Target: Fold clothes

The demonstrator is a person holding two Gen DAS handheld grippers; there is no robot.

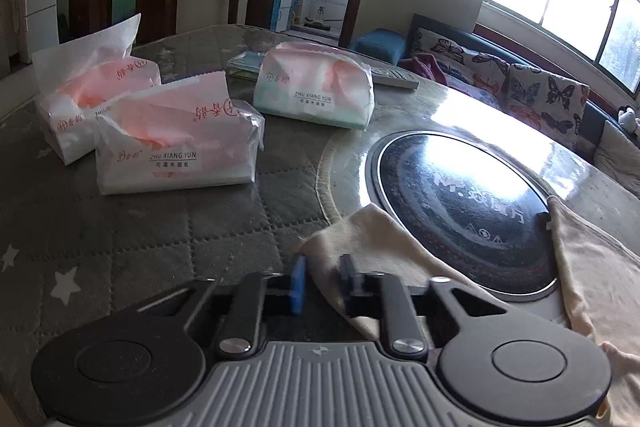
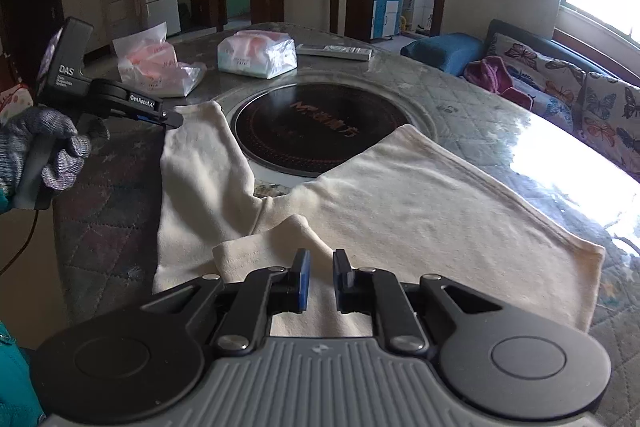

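Observation:
A cream garment (image 2: 400,195) lies spread on the round table, two leg-like parts reaching toward the black hob disc (image 2: 316,131). In the left wrist view its left part (image 1: 372,239) runs between the blue pads of my left gripper (image 1: 322,285), jaws a little apart around the cloth edge. From the right wrist view the left gripper (image 2: 174,119) sits at the far corner of that part. My right gripper (image 2: 320,277) hovers over the near folded edge (image 2: 256,251), jaws apart and empty.
Three tissue packs (image 1: 176,147) (image 1: 92,95) (image 1: 316,89) and a remote (image 2: 334,51) stand at the table's far side. A grey quilted cover (image 1: 120,235) lies on the table. A butterfly-print sofa (image 2: 580,91) is to the right.

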